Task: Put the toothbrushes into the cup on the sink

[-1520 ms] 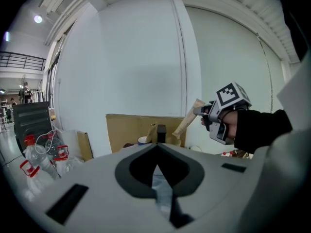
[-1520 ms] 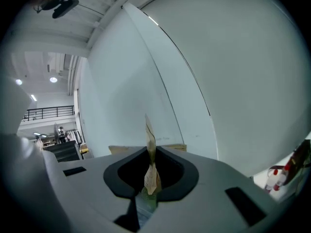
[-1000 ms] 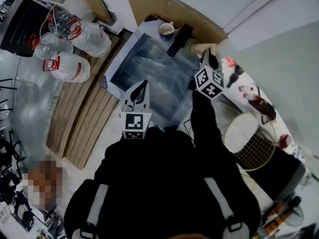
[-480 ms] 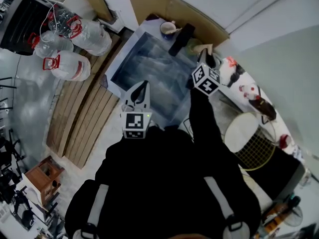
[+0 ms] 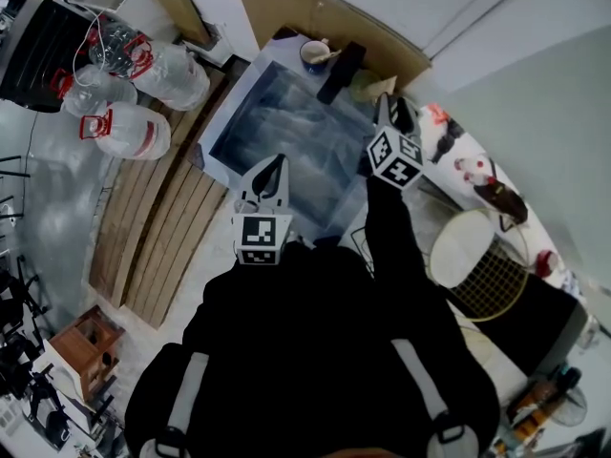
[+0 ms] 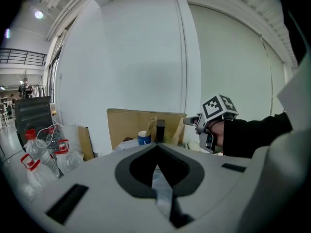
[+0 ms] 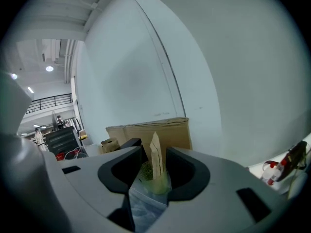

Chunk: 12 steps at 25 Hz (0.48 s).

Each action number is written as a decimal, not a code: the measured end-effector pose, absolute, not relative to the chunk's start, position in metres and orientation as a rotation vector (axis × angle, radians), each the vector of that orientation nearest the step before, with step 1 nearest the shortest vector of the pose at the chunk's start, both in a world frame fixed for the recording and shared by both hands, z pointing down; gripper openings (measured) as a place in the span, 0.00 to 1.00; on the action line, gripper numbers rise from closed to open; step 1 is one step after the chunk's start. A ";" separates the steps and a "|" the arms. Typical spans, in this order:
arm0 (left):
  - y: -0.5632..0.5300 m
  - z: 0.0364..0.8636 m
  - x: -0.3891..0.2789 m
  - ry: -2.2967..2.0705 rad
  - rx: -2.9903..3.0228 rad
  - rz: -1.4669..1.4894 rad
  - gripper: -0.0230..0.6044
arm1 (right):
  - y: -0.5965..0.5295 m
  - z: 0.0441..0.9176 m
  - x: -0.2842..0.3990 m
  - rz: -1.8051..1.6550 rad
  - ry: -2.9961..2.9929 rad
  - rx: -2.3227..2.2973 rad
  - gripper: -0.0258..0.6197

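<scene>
We see white walls [image 5: 535, 74] filling the upper right; a cardboard sheet [image 5: 286, 8] leans at top centre; wooden slats [image 5: 153, 237] and water jugs [image 5: 129, 132] lie at left.

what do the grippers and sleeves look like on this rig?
The left gripper and right gripper share pale grey shells and pointed jaws lined black. Each carries a white cube with black square markers. The right gripper's handle is grey. Sleeves are black.

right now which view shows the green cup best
The right gripper view: the green cup sits close and central, a paper-wrapped stick standing in it. The head view shows the cup small by the sink; the left gripper view, distant.
</scene>
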<state>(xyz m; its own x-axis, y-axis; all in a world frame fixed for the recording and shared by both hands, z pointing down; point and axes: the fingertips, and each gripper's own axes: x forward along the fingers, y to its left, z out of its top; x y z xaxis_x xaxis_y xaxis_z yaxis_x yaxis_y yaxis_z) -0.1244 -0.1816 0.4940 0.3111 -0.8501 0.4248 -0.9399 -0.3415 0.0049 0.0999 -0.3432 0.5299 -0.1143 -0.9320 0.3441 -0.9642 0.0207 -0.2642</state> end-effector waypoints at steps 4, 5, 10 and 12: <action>-0.177 0.486 -0.122 -1.616 2.351 0.474 0.04 | -0.327 0.512 0.099 0.632 -2.230 2.028 0.25; -0.175 0.484 -0.121 -1.614 2.358 0.463 0.04 | -0.322 0.508 0.098 0.624 -2.243 2.021 0.25; -0.164 0.478 -0.118 -1.609 2.378 0.424 0.04 | -0.292 0.489 0.093 0.592 -2.312 1.999 0.25; -0.159 0.476 -0.117 -1.605 2.383 0.419 0.04 | -0.277 0.481 0.089 0.582 -2.333 1.998 0.25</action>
